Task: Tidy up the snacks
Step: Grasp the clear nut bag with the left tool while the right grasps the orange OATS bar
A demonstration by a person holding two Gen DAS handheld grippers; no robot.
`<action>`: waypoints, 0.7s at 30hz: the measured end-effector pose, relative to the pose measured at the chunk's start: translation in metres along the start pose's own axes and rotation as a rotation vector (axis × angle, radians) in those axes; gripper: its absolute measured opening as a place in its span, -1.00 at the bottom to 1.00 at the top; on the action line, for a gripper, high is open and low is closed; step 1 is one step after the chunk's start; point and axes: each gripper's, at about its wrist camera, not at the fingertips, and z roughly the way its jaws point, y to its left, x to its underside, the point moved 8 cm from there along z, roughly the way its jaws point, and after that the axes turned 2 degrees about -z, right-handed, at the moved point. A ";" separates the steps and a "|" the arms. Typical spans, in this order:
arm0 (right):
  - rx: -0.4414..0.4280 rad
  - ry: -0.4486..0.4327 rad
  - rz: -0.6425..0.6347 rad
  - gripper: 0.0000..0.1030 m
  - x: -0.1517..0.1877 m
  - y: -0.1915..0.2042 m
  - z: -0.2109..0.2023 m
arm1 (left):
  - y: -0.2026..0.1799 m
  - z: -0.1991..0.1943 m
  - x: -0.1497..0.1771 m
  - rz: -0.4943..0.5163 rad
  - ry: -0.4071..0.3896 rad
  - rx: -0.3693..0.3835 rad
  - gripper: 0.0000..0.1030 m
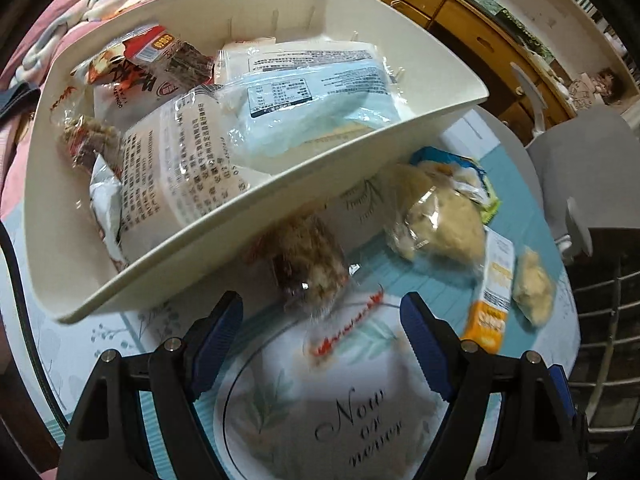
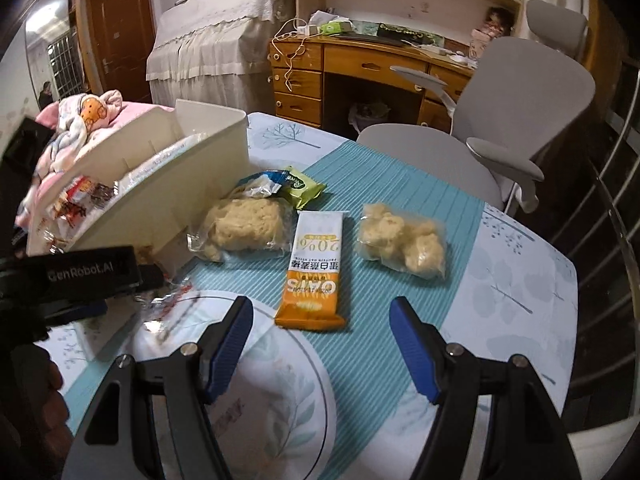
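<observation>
- Facing your left gripper (image 1: 320, 320), jaws wide, empty: blurred clear snack packet (image 1: 310, 264) beside cream bin (image 1: 256, 216).
- Your right gripper (image 2: 320, 320), wide, empty, faces orange oat bar (image 2: 314, 268).

Table (image 2: 520, 280) w/ bin (image 2: 160, 208), oat bar (image 2: 316, 268), snack bags (image 2: 400, 240).

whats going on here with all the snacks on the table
A person with a gripper in each hand is sorting snacks into a cream bin, which already holds several packets. Both the left tool and the right tool are open and hold nothing. Left on the tablecloth are an orange oat bar, two clear bags of pale puffed snacks, a green packet, and a blurred brown snack right in front of the left tool.
</observation>
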 end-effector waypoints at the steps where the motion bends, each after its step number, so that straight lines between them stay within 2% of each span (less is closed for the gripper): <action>1: 0.005 -0.004 -0.007 0.38 0.000 0.001 0.003 | 0.001 0.003 -0.002 -0.006 -0.008 -0.011 0.55; 4: 0.009 -0.020 -0.042 0.38 0.001 0.007 0.016 | 0.004 0.011 -0.010 -0.023 -0.043 -0.035 0.55; 13: 0.041 0.003 -0.066 0.37 0.006 0.012 0.049 | 0.001 0.034 -0.016 0.004 -0.039 -0.082 0.55; 17: 0.033 0.022 -0.082 0.33 0.009 0.015 0.057 | -0.003 0.040 -0.018 0.024 -0.032 -0.101 0.24; 19: 0.027 0.034 -0.091 0.25 0.011 0.016 0.059 | -0.007 0.043 -0.018 0.036 -0.033 -0.102 0.17; 21: 0.017 0.048 -0.095 0.08 0.012 0.017 0.062 | -0.010 0.043 -0.020 0.040 -0.033 -0.099 0.06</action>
